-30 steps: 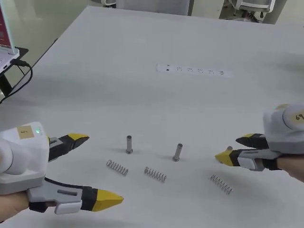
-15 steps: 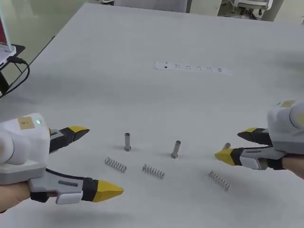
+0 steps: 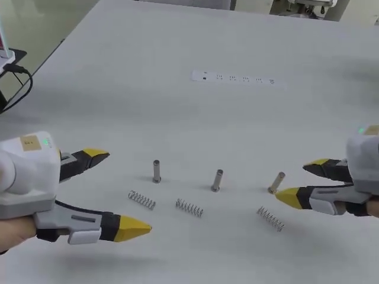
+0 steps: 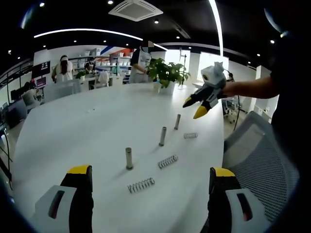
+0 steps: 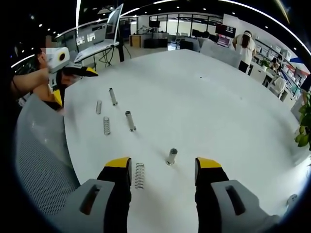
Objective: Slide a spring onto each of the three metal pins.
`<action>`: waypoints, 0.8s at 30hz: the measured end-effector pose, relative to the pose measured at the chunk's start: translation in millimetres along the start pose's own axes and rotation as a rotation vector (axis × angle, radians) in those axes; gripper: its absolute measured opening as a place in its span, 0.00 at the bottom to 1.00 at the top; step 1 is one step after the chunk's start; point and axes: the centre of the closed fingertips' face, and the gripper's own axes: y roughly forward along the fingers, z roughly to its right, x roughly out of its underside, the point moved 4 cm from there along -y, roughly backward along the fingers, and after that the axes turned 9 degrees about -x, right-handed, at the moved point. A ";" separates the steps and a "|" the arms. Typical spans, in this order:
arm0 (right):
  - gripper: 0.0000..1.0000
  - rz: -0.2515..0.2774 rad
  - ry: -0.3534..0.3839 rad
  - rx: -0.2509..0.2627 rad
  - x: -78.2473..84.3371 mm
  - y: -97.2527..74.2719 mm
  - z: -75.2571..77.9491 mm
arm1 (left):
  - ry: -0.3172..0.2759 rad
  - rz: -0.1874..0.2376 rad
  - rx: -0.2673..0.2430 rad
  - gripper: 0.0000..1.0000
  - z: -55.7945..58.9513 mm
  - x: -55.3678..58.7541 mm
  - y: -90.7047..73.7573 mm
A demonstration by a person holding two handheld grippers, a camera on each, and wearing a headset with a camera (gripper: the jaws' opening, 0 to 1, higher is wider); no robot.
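Right gripper (image 3: pixel 291 180): jaws spread wide, nothing between them. Right pin (image 5: pixel 171 156) stands on end just ahead of the gap between the jaws, bare and untouched. Right spring (image 5: pixel 140 175) lies flat just ahead of one jaw tip. It is beside that pin, not on it and not touching it.

Left gripper (image 3: pixel 127 190): jaws also spread wide and empty, held clear of the table (image 3: pixel 177 118). Left pin (image 4: pixel 129 158) stands on end ahead of the gap, off-centre toward one jaw. Left spring (image 4: pixel 141 184) lies flat closer in, between the jaw tips and that pin, apart from it.

Between the two grippers: middle pin (image 3: pixel 217 180) on end, bare. Middle spring (image 3: pixel 189 207) lies flat on the person's side of it, offset a little toward the left gripper.

Layout: the three pins form a row running from one pair of jaws to the other. The three springs form a second row on the person's side, one near each pin, none touching. All springs are loose and no pin carries one. The grippers point at each other along the row, well apart.

Further out, beyond the pins from both jaws: a white power strip (image 3: pixel 234 78) lies flat on the table, well apart from everything. A dark cable (image 3: pixel 18 77) hangs off the table edge, out past the left gripper.
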 end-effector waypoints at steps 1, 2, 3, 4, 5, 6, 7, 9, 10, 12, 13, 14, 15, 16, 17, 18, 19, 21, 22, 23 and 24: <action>0.51 0.001 0.001 -0.002 1.5 -1.1 -1.6 | -0.001 0.001 0.000 0.97 0.1 -0.5 0.1; 0.51 0.001 0.003 -0.002 2.4 -1.7 -2.5 | -0.001 0.001 0.001 0.97 0.2 -0.8 0.2; 0.51 0.001 0.006 -0.003 3.8 -2.5 -4.0 | 0.002 0.001 0.001 0.97 0.2 -1.2 0.3; 0.51 0.003 0.007 -0.005 4.8 -2.9 -5.2 | 0.003 0.002 -0.001 0.97 -0.1 -1.6 0.4; 0.50 0.003 0.009 -0.008 5.8 -3.1 -6.7 | 0.001 0.004 -0.002 0.97 -0.3 -2.1 0.5; 0.50 0.000 0.009 -0.011 7.1 -3.2 -8.1 | -0.001 0.006 -0.002 0.97 -0.5 -2.7 0.6; 0.50 -0.004 0.008 -0.012 9.1 -3.5 -9.6 | -0.001 0.010 -0.005 0.97 -1.0 -3.7 0.6; 0.49 -0.010 0.007 -0.015 12.2 -3.9 -11.8 | -0.002 0.013 -0.005 0.97 -1.3 -5.1 0.3; 0.49 -0.010 0.008 -0.016 13.0 -4.2 -12.6 | -0.001 0.013 -0.006 0.97 -1.4 -5.6 0.2; 0.48 -0.009 0.015 -0.021 14.4 -4.8 -14.6 | 0.001 0.012 -0.006 0.97 -1.3 -5.8 0.2; 0.48 -0.008 0.018 -0.023 14.9 -5.0 -15.4 | 0.000 0.013 -0.005 0.97 -1.2 -6.0 0.2; 0.48 -0.007 0.019 -0.025 15.5 -5.0 -16.7 | 0.001 0.012 -0.005 0.97 -1.2 -6.0 0.2; 0.47 -0.008 0.019 -0.028 16.0 -4.9 -17.6 | 0.002 0.012 -0.006 0.97 -1.3 -5.8 0.2; 0.47 -0.009 0.019 -0.029 16.5 -4.8 -18.3 | 0.002 0.012 -0.006 0.97 -1.4 -5.8 0.3; 0.46 -0.014 0.017 -0.033 17.4 -4.4 -19.5 | 0.001 0.012 -0.006 0.97 -1.3 -5.7 0.4; 0.46 -0.016 0.015 -0.036 18.1 -4.1 -20.3 | 0.003 0.010 -0.005 0.97 -1.0 -5.4 0.5; 0.46 -0.019 0.014 -0.039 18.7 -3.7 -21.1 | 0.004 0.010 -0.004 0.97 -0.9 -5.4 0.6; 0.45 -0.034 0.010 -0.055 21.6 -2.4 -23.4 | 0.004 0.009 -0.004 0.97 -0.5 -5.3 0.8; 0.44 -0.037 0.006 -0.053 22.2 -1.8 -24.0 | 0.004 0.009 -0.003 0.97 -0.4 -5.2 0.7; 0.44 -0.046 -0.006 -0.056 23.6 -1.1 -24.8 | 0.005 0.008 -0.003 0.97 -0.5 -4.9 0.7; 0.44 -0.053 -0.009 -0.058 24.7 -0.6 -24.9 | 0.006 0.007 -0.004 0.97 -0.7 -4.7 0.6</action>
